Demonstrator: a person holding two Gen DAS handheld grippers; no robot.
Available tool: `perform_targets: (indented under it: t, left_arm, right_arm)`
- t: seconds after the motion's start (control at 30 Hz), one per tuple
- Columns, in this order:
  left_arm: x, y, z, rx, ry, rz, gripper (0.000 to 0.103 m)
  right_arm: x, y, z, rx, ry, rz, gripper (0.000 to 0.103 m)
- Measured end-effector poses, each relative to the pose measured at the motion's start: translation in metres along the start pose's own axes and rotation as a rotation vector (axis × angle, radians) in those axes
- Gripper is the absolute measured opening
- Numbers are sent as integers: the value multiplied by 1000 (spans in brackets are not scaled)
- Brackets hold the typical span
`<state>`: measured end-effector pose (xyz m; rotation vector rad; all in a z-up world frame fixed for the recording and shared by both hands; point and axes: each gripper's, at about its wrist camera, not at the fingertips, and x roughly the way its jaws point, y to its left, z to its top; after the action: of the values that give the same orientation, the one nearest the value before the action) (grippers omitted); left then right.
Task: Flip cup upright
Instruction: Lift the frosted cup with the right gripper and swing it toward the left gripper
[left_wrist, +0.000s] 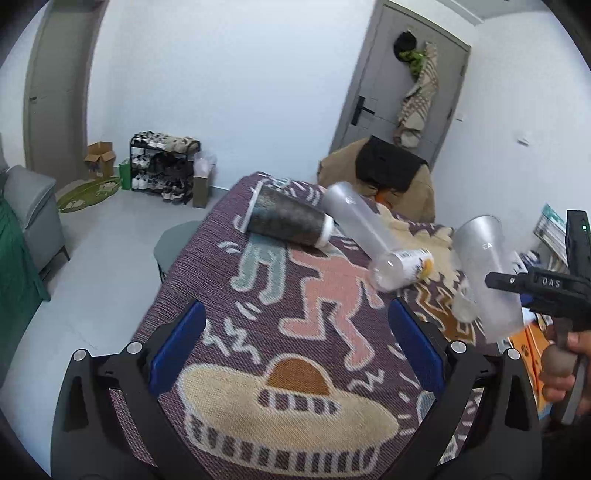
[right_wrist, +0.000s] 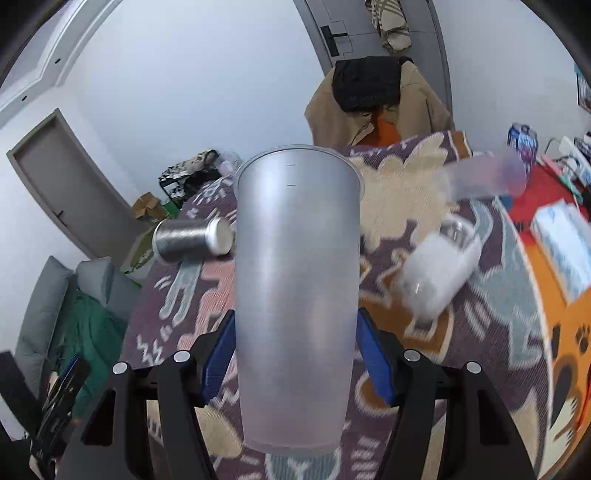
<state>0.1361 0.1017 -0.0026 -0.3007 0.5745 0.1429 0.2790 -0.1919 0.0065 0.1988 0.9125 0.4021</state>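
Frosted cup (right_wrist: 297, 295) is clamped at frame centre by the right gripper (right_wrist: 295, 362).
Left gripper (left_wrist: 295, 347) is held wide open, empty, over the patterned cloth (left_wrist: 295, 369).

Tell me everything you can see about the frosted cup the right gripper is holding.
The frosted cup is a tall, tapered, translucent tumbler, apparently plastic, with two small tick marks near its wide rim and faint lettering on its side. It looks empty. The right gripper has its blue-padded jaws closed on the narrower lower part, the wide mouth pointing away from the camera. From the left wrist view it hangs tilted above the patterned cloth, mouth upward, clear of the other cups lying there.
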Motion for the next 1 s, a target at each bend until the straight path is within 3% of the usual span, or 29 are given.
perform_targets:
  t: [0.5, 0.9, 1.0]
  left_arm:
    - [9, -44, -23, 94, 111, -115, 98]
    - [19, -55, -32, 92, 205, -153, 98]
    - [25, -57, -31, 63, 237, -186, 98]
  right_arm:
    - [-22, 3, -94, 47, 7, 41, 63]
    - [7, -12, -131, 115, 46, 32, 64]
    - [16, -22, -136, 172, 59, 76, 70]
